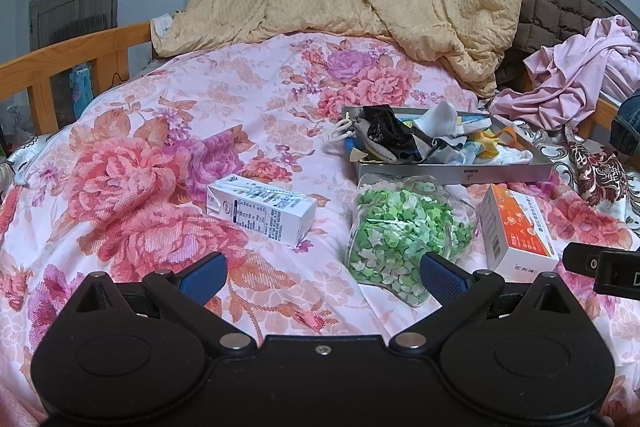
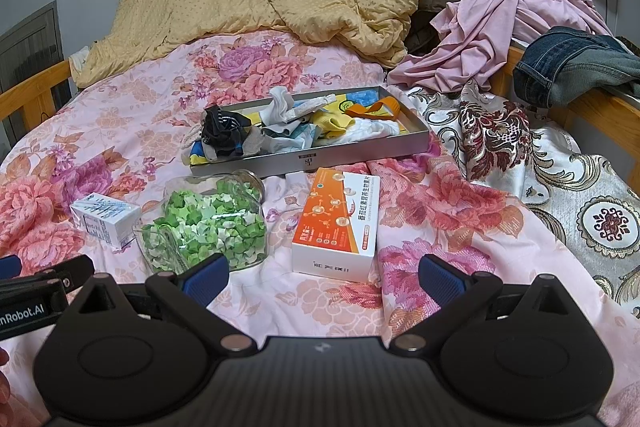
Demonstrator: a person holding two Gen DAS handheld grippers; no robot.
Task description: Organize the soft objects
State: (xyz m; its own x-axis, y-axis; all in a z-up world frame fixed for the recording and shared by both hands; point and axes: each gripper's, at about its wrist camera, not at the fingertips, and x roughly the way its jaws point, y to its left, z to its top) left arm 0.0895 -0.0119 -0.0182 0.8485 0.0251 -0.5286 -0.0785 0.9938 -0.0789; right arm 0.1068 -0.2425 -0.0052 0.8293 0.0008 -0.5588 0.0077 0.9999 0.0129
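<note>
Socks [image 2: 304, 131] heaped in tray [image 2: 320, 157], lengthwise left-right.

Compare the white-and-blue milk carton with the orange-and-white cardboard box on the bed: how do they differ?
The white-and-blue milk carton is smaller and lies left of the clear jar of green paper stars; the orange-and-white cardboard box is broader, flatter and lies right of it. Both lie on the floral bedspread, outside the grey tray.
</note>
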